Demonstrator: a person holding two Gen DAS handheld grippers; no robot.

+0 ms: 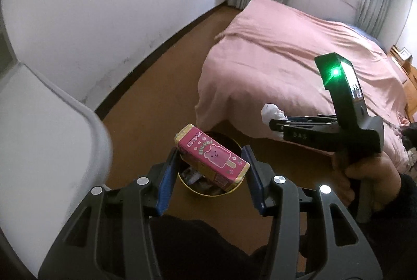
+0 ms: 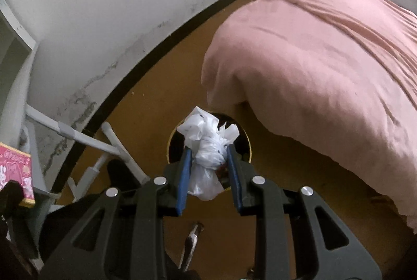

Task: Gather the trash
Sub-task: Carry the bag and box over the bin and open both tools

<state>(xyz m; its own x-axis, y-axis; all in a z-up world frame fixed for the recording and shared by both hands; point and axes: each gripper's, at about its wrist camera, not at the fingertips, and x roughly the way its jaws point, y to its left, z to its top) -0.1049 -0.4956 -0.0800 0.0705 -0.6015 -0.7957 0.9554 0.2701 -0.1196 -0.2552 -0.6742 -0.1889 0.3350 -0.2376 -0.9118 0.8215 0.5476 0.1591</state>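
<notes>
My left gripper (image 1: 212, 157) holds a pink ice-cream box (image 1: 211, 159) with a bear picture between its blue pads, tilted, right above a round yellow-rimmed trash bin (image 1: 232, 192) on the brown floor. My right gripper (image 2: 209, 152) is shut on a crumpled white plastic bag (image 2: 208, 142) and hangs over the same bin (image 2: 249, 149). In the left wrist view the right gripper (image 1: 273, 123) sits to the right of the bin with the bag (image 1: 272, 112) at its tips. The pink box (image 2: 15, 170) shows at the left edge of the right wrist view.
A bed with a pink cover (image 1: 286, 58) stands just beyond the bin. A white wall with a dark baseboard (image 2: 146, 63) runs on the left. White chair legs (image 2: 86, 139) stand by the wall. A small object (image 2: 194, 233) lies on the floor near me.
</notes>
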